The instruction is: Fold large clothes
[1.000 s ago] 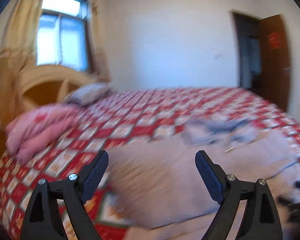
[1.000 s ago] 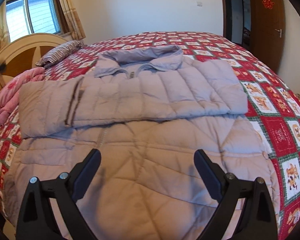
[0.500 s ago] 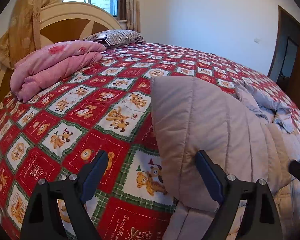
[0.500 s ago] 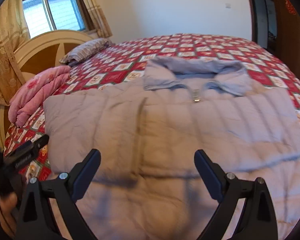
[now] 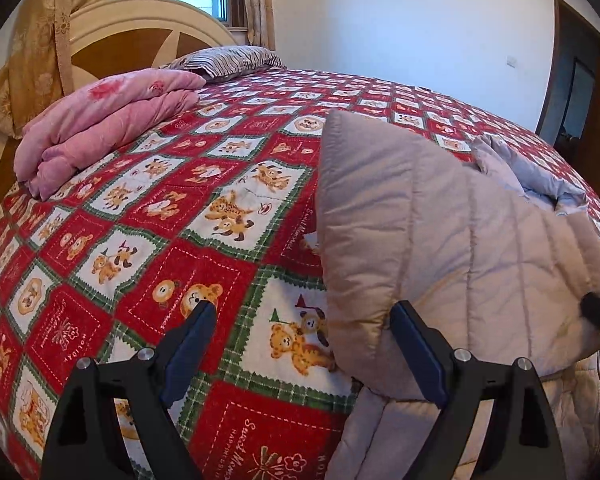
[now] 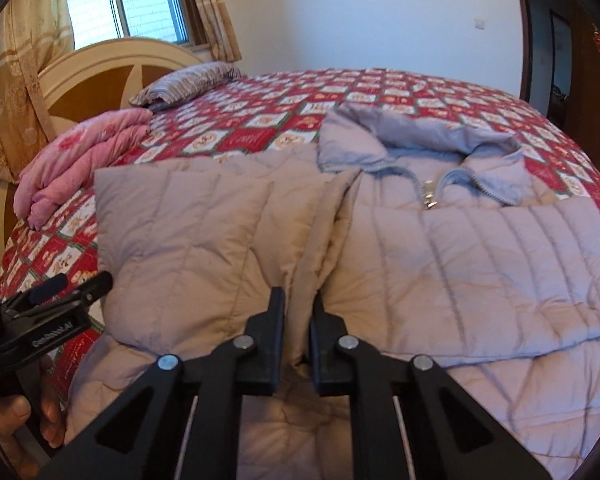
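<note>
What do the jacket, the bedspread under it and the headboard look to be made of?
Jacket: likely a thin woven synthetic shell over puffy filling; faint sheen, stitched quilt channels, metal zip pull at the collar. Bedspread: matte printed cotton-like fabric, red and white squares with bears and stitched lines. Headboard: probably wood, with a glossy cream-painted frame around brown panels; no grain is discernible.

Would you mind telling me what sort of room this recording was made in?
Most likely a home bedroom: a bed under a red patchwork teddy-bear quilt, a cream and brown wooden headboard with a striped pillow before it, and gold curtains beside the window.
</note>
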Action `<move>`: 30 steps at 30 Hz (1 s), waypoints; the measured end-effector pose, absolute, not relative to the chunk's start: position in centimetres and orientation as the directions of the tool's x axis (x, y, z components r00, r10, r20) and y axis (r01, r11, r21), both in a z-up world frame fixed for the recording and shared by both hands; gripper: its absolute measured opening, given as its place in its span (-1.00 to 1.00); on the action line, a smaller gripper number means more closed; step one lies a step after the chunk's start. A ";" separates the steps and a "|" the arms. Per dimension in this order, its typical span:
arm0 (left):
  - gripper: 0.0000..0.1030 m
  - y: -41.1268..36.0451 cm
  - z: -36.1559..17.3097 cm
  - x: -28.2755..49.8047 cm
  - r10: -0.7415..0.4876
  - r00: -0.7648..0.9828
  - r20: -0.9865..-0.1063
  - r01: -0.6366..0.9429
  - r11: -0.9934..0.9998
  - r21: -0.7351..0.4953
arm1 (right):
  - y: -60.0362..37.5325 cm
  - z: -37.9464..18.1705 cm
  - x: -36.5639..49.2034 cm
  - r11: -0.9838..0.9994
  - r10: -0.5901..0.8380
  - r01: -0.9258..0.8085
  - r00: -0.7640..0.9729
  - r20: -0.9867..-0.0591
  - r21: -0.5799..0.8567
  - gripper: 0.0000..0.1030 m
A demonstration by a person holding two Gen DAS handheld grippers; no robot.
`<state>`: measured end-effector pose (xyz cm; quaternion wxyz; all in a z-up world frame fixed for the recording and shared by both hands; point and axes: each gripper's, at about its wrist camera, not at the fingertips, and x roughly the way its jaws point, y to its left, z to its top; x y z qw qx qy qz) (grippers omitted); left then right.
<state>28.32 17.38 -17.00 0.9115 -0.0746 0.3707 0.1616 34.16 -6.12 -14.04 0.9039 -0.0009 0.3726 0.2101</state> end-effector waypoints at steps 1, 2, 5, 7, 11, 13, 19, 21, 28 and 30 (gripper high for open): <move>0.73 17.2 -16.9 28.3 0.243 0.673 -0.699 -0.347 0.938 -0.008 | -6.3 -13.8 34.0 0.913 0.377 -0.377 0.642 -0.668 0.153 -0.75; 0.73 17.0 -16.8 28.3 0.247 0.671 -0.699 -0.344 0.939 0.002 | -6.5 -13.6 34.0 0.916 0.371 -0.371 0.650 -0.663 0.149 -0.75; 0.73 16.9 -16.7 28.5 0.264 0.661 -0.703 -0.350 0.937 0.023 | -8.3 -13.1 33.4 0.929 0.350 -0.341 0.675 -0.649 0.146 -0.76; 0.73 16.7 -16.9 28.6 0.267 0.652 -0.710 -0.352 0.936 0.029 | -10.0 -13.1 33.3 0.938 0.333 -0.307 0.684 -0.649 0.158 -0.76; 0.73 16.6 -17.4 29.1 0.270 0.630 -0.728 -0.355 0.934 0.039 | -12.4 -13.7 33.8 0.943 0.330 -0.258 0.672 -0.663 0.208 -0.76; 0.73 16.4 -17.4 29.1 0.276 0.628 -0.728 -0.350 0.935 0.053 | -13.1 -13.8 33.6 0.943 0.332 -0.248 0.670 -0.664 0.222 -0.76; 0.73 16.3 -17.3 29.5 0.278 0.623 -0.731 -0.336 0.939 0.072 | -15.4 -14.0 33.5 0.960 0.279 -0.207 0.685 -0.673 0.188 -0.76; 0.73 16.0 -17.6 29.9 0.278 0.614 -0.739 -0.329 0.941 0.080 | -16.5 -14.5 33.7 0.964 0.266 -0.179 0.679 -0.684 0.198 -0.76; 0.73 15.3 -18.0 30.4 0.269 0.599 -0.754 -0.304 0.948 0.097 | -18.3 -16.0 34.5 0.974 0.222 -0.120 0.664 -0.714 0.191 -0.74; 0.73 15.4 -17.7 30.4 0.260 0.600 -0.757 -0.297 0.951 0.091 | -18.9 -15.9 34.6 0.976 0.208 -0.100 0.671 -0.712 0.192 -0.63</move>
